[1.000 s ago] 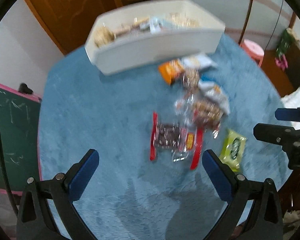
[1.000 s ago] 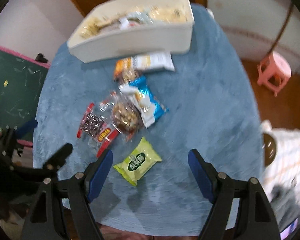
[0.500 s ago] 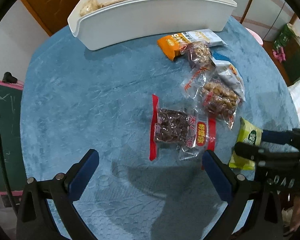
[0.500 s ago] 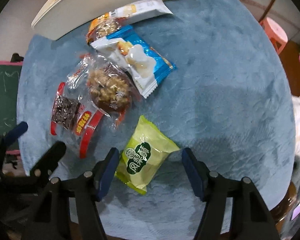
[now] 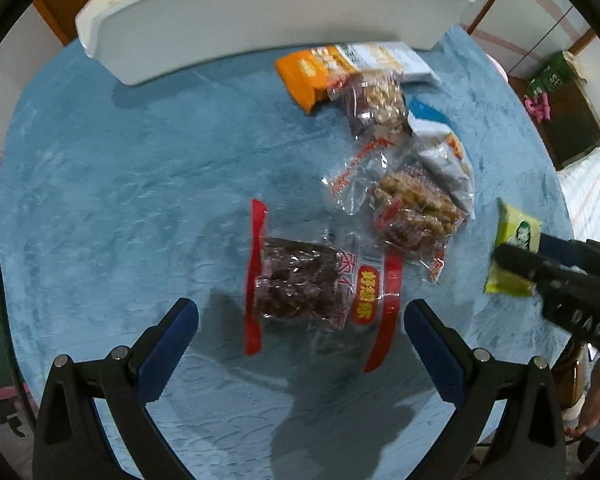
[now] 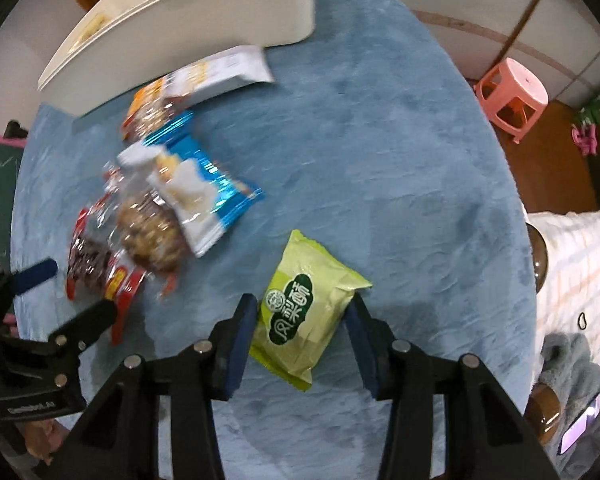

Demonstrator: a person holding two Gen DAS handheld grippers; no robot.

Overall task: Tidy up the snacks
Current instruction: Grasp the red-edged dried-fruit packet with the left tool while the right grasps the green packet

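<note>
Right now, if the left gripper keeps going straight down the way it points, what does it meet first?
Most likely the red-edged pack: it lies between the open fingers of the left gripper, nearer the right one. Depth is unclear; below it is only the blue cloth.

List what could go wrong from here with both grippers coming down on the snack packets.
1. The right gripper is closing around the green packet; the soft pack may crush or squirt out.
2. The left gripper stands open over the red-edged clear packet, whose edge overlaps the nut packet; lifting may drag that along.
3. The grippers work close together and might collide.
</note>
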